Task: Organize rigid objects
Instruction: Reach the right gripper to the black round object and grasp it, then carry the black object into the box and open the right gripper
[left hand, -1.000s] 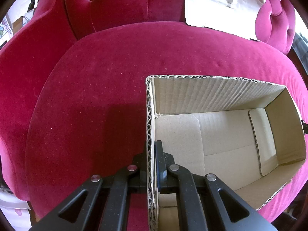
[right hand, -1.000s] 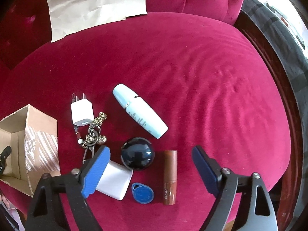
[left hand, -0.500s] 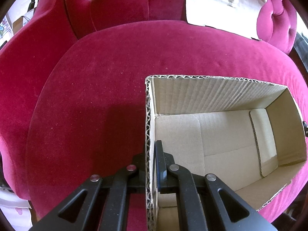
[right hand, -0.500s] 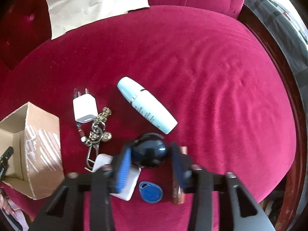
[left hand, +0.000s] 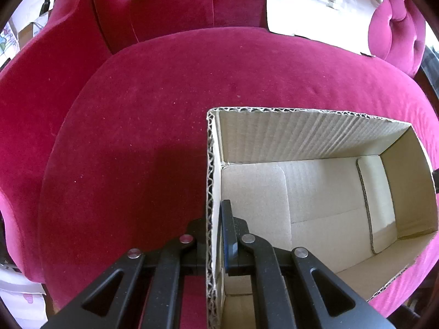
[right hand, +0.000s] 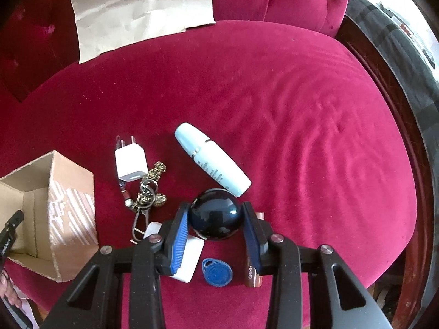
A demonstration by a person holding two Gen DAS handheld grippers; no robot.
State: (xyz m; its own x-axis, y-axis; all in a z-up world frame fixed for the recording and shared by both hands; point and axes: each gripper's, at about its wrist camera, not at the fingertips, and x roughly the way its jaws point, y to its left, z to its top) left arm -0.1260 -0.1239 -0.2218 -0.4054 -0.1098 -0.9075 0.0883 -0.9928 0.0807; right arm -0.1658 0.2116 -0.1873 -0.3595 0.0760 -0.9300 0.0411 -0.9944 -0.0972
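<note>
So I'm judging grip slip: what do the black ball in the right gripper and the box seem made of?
The black ball looks like glossy hard plastic or glass: it mirrors bright window highlights; which of the two I can't tell. The box is plain matte corrugated cardboard: its cut rim shows the wavy fluting.

On the sofa seat, a cardboard box is set at the left, with the charger plug and a keyring to its right. Further right the tube-shaped bottle is laid slantwise, and just before it the ball is placed. Nearest the camera, a flat case, a key fob and a small tube are ranged left to right, while a paper sheet is propped behind on the backrest.
</note>
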